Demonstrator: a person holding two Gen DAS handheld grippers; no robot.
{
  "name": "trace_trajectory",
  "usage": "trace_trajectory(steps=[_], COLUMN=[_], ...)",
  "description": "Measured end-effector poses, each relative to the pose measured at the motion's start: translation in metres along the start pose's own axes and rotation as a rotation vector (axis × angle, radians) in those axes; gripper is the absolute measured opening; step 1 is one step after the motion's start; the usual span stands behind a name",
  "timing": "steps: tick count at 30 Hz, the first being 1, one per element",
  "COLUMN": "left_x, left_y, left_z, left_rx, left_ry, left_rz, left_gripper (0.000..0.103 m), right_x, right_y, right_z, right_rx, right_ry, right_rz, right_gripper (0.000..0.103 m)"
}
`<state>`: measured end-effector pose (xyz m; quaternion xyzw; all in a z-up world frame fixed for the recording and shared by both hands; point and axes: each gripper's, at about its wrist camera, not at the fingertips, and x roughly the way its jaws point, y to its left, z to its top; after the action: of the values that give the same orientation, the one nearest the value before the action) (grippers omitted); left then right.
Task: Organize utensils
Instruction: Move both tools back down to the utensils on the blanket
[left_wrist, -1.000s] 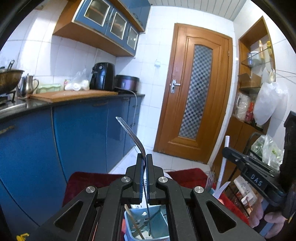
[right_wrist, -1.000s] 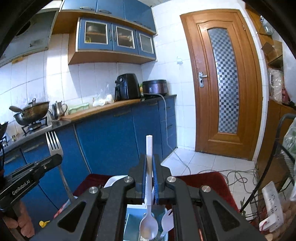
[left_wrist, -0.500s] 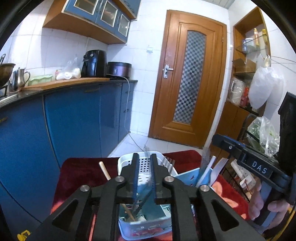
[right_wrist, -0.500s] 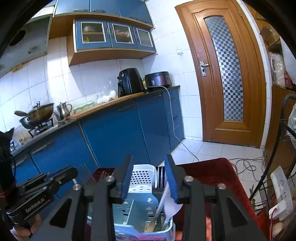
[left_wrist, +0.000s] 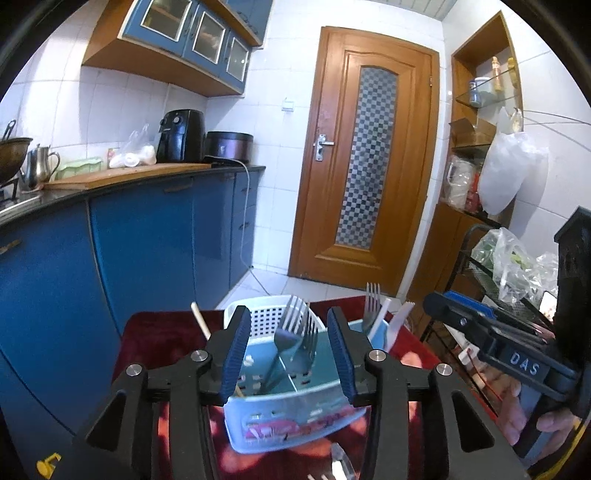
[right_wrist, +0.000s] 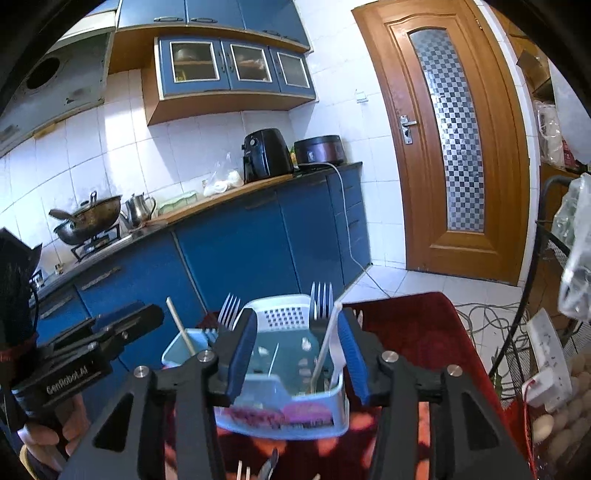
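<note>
Both tongs are released and hold nothing: the left gripper (left_wrist: 287, 354) and the right gripper (right_wrist: 297, 356). Just beyond their tips stands the blue caddy (right_wrist: 325, 402) with forks (left_wrist: 295, 325) upright inside. The metal looks stiff and slippery; better to pinch a handle at mid-length.

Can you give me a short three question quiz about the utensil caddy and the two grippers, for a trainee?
1. True or false: the left gripper is shut on a fork.
2. What cloth colour lies under the blue caddy? A green, B red, C white.
3. Fill in: the white spoon stands in the caddy's ____ side in the right wrist view.

Key: 1 false, both the left and the right gripper are open and empty; 2 B, the red cloth; 3 right.
</note>
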<state>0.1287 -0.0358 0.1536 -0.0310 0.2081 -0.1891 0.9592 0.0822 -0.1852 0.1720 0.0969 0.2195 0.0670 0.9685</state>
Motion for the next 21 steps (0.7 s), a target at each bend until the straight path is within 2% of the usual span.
trace_trajectory(steps=[9,21], left_x=[-0.018,-0.028], left_y=[-0.006,0.001], left_z=[-0.023,-0.07], left_rx=[-0.019,-0.072], left_ry=[0.057,0.159], left_rz=[0.0,0.037], left_gripper=[0.049,0.052], right_x=[-0.023,-0.024], right_y=[0.001,-0.004], right_z=[-0.03,-0.079], right_rx=[-0.004,0.045], right_ry=[0.066,0.199], right_rz=[0.0,-0.006], right_gripper=[0.054,0.056])
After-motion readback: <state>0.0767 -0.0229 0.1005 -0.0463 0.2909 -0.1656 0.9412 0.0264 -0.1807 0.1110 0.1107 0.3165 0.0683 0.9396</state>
